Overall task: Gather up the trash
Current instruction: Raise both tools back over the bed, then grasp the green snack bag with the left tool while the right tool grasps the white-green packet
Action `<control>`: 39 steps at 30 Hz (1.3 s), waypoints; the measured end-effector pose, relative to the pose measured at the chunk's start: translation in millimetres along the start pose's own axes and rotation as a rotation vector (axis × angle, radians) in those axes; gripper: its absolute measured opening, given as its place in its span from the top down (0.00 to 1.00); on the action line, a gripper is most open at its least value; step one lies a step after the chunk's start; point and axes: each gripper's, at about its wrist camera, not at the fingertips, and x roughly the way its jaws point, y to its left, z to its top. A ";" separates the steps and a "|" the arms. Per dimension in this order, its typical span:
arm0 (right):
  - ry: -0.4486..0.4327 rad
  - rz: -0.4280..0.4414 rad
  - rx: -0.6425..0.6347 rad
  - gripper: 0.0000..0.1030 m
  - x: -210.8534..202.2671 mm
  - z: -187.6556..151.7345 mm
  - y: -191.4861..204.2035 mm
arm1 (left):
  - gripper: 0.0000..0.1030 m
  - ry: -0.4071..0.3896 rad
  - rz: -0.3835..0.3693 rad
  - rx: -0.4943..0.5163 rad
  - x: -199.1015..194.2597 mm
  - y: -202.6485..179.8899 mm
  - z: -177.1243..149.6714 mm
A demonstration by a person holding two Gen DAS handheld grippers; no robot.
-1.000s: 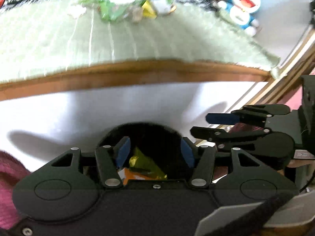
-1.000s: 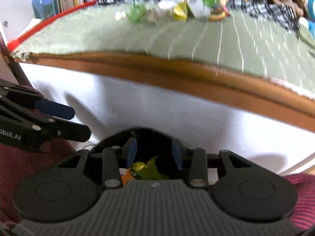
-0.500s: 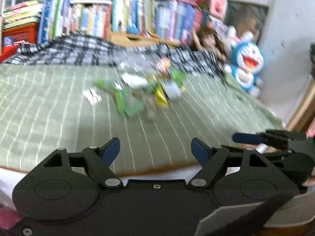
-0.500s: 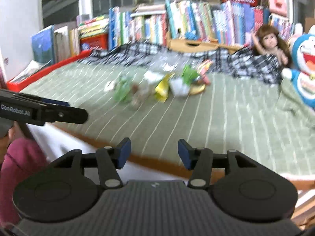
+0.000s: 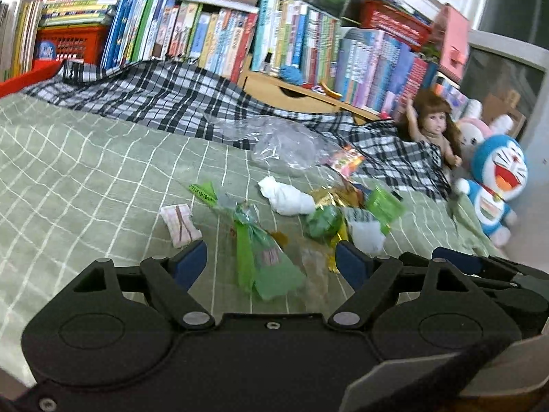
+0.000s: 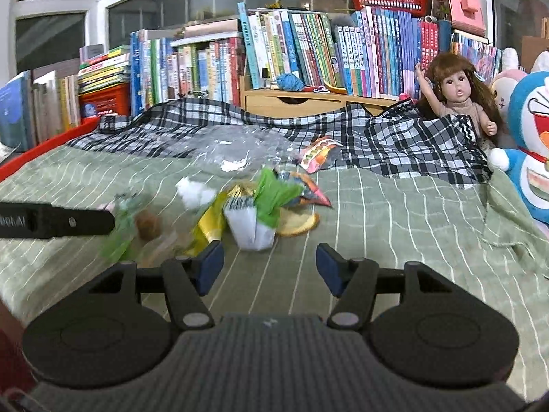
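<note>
Left tool: the left tool [image 5: 271,261] is released, nothing between its blue pads; its jaws have just been opening. In its own view it points at the green wrapper [image 5: 264,257] at lower centre of the frame.
Right tool: the right tool [image 6: 269,264] is also released and empty, its jaws likewise just opening. The folded white packet [image 6: 248,225] lies just above its gap, mid-frame.
Trash: a loose heap on the green striped bed cover [image 5: 85,178], centre of both views: a white tissue wad [image 5: 286,195], a pink-striped sweet wrapper [image 5: 180,219], a clear plastic bag [image 5: 281,140] behind, gold and green foils mixed in.
Risk, cloth: pads closing low on a flat wrapper could pinch the bed cover and drag it, scattering the heap.
Risk, tangle: the pieces overlap, so one grip may lift a neighbour that then drops off on the way.
Risk, clash: both tools aim at the same small heap; the left tool's finger already crosses the left of the right view, so they could knock together.
Risk, slip: thin foil may slide out of the pads.
Changed since earlier: a second ago both tools looked down into a dark bin holding yellow and orange scraps, by the bed's wooden edge, jaws narrower. Now both face across the bed and the bin is out of view.
</note>
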 end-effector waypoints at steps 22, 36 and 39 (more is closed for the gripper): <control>0.025 0.030 -0.022 0.49 57.5 13.7 15.7 | 0.70 0.040 0.052 -0.034 60.0 3.3 -3.5; -0.089 -0.113 -0.112 0.50 29.8 18.9 19.5 | 0.72 -0.062 0.039 0.030 20.7 -3.5 9.2; -0.097 -0.129 -0.101 0.50 24.4 20.1 15.2 | 0.72 -0.065 0.032 0.029 15.1 -4.6 10.7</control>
